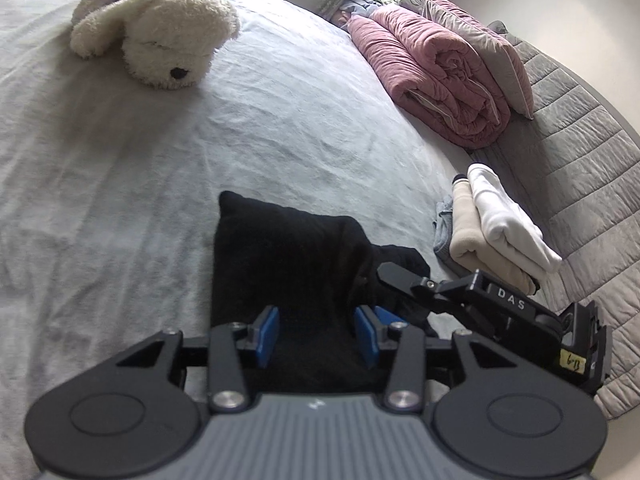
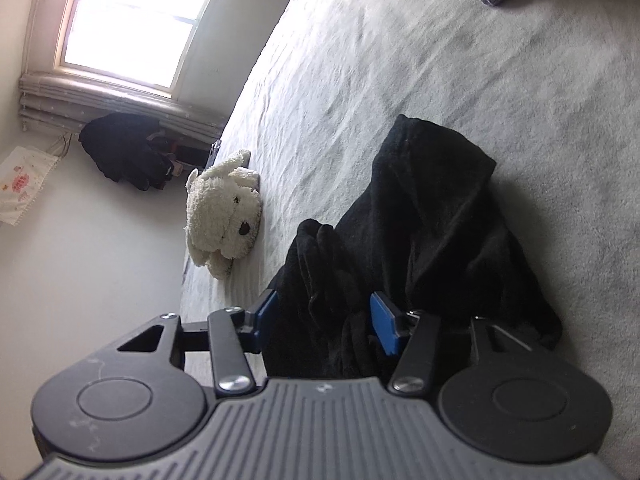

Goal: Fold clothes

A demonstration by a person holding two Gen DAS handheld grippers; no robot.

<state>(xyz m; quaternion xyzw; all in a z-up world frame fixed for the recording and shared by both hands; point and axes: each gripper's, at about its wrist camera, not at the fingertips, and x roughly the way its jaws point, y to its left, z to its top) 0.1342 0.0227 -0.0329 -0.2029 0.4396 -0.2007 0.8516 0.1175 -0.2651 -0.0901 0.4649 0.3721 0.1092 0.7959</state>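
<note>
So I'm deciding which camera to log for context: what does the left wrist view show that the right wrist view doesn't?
Only the left wrist view: the rolled pink quilt, the stack of folded clothes, the grey pillow and the right gripper seen from outside. Only the right wrist view: the window and dark clothes heaped below it. Both: the black garment, the plush dog and the bed.

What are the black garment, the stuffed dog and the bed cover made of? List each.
Black garment: likely fleece or velour; matte, soft nap, thick limp folds.
Stuffed dog: cream plush; shaggy, clumped pile.
Bed cover: probably brushed or plush fabric; pale, fuzzy, finely wrinkled.
</note>
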